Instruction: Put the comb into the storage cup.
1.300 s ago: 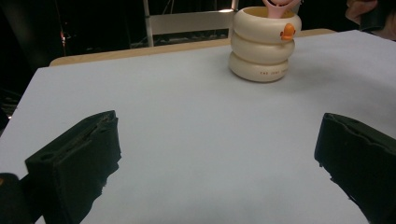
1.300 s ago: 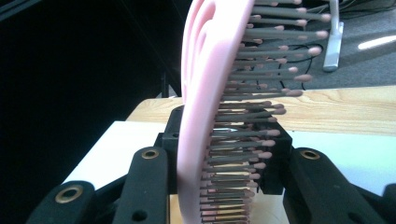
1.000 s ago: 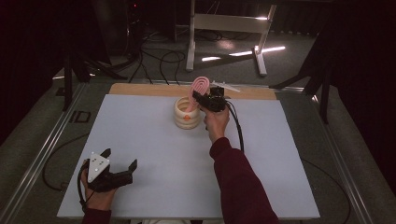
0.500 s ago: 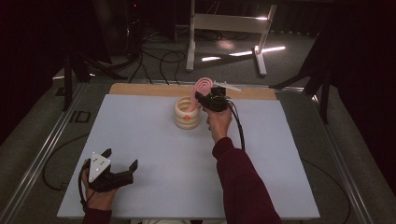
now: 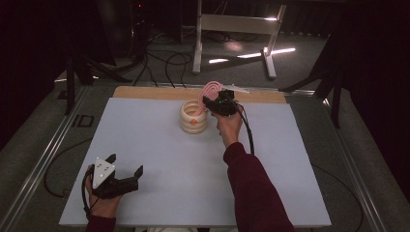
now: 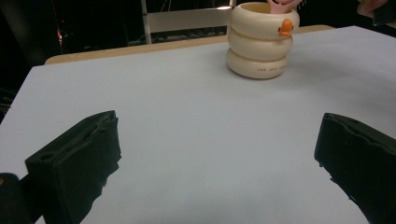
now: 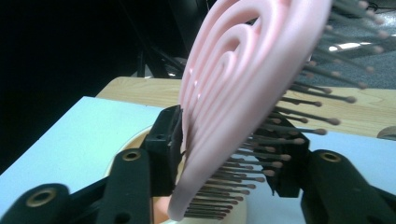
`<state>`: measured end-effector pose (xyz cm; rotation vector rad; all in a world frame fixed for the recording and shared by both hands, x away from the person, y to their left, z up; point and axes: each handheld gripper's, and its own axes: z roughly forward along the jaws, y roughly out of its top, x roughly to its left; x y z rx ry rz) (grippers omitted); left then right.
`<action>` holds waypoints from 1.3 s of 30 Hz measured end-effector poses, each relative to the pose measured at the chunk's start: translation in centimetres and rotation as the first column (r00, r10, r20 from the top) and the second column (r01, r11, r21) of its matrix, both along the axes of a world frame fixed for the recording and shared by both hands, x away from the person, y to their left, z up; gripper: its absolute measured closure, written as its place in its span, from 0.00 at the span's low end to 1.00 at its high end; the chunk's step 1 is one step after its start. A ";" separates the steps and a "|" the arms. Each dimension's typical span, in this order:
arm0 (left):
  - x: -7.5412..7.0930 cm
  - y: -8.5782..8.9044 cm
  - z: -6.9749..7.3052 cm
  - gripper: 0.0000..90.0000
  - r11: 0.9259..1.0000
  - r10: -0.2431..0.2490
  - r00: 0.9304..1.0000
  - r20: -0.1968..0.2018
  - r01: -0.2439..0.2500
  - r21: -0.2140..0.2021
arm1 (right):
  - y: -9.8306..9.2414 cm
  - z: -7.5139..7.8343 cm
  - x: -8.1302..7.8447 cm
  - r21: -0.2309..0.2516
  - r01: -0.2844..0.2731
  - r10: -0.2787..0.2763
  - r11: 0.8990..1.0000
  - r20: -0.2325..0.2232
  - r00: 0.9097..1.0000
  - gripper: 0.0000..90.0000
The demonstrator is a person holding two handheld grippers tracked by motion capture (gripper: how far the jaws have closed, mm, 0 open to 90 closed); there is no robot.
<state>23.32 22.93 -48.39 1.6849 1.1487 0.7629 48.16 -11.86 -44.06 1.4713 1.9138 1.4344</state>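
A pink hairbrush (image 5: 211,89) stands head-up in a cream ringed cup (image 5: 193,117) with an orange duck beak, at the far middle of the table. My right gripper (image 5: 207,100) sits around the brush head (image 7: 243,93). Its jaws have just been opening: the left pad lies against the brush's back and the right pad stands off by the bristle tips. At the table's near left, my left gripper (image 5: 126,164) rests open with nothing between its jaws (image 6: 219,140). From there I see the cup (image 6: 261,42) far ahead, with the brush (image 6: 280,4) poking out of its top.
The pale blue mat (image 5: 159,159) covers the table. A wooden strip (image 5: 145,92) runs along its far edge. Behind it stand a white frame (image 5: 232,29) and floor cables (image 5: 159,58). Metal rails (image 5: 43,164) border the table's sides.
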 end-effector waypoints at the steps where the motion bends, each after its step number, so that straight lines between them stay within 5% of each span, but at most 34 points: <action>1: 0.0 0.0 0.0 0.01 1.000 0.000 1.000 0.000 0.000 0.000 | -0.1 0.0 0.0 0.000 -0.004 0.004 1.000 -0.001 1.000 0.56; 21: 0.0 0.0 0.0 0.01 1.000 0.001 1.000 0.002 -0.001 0.001 | -1.1 0.9 -0.6 -0.058 -0.076 0.077 0.995 0.016 0.997 0.30; 39: 0.0 -0.1 0.0 0.01 1.000 -0.003 1.000 0.001 0.003 0.002 | -1.9 1.3 -1.3 -0.088 -0.120 0.121 0.989 0.001 0.993 0.20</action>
